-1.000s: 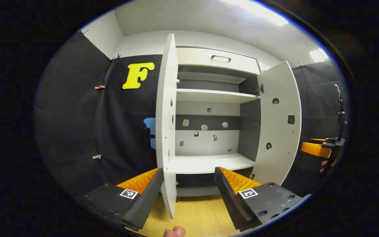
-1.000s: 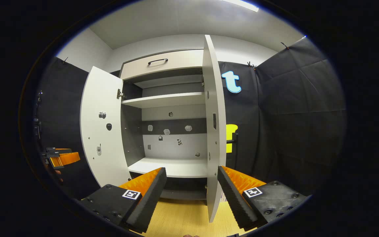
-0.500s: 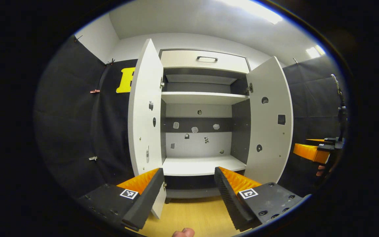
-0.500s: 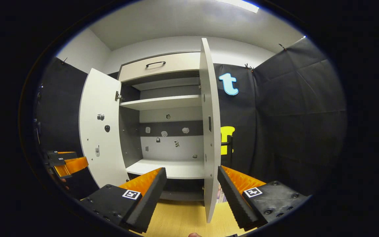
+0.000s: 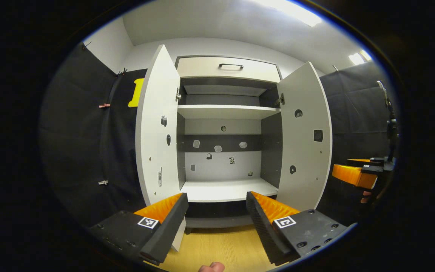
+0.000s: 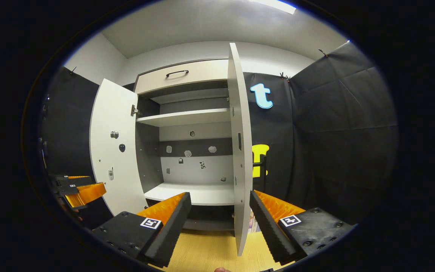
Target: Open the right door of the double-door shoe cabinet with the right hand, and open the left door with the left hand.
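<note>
Doors both stand open now — left door (image 5: 159, 124) swung wider in the last sec, right door (image 5: 304, 136) unchanged; left gripper (image 5: 215, 211) & right gripper (image 6: 219, 213) spread wide, empty — task looks done.

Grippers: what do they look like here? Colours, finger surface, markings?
Both match. The left gripper and right gripper have black bodies with visible screws, a square black-and-white marker tag on each finger base, and wedge-shaped fingers with orange ribbed backs and black ridged pads. No cables or sleeves visible.
</note>
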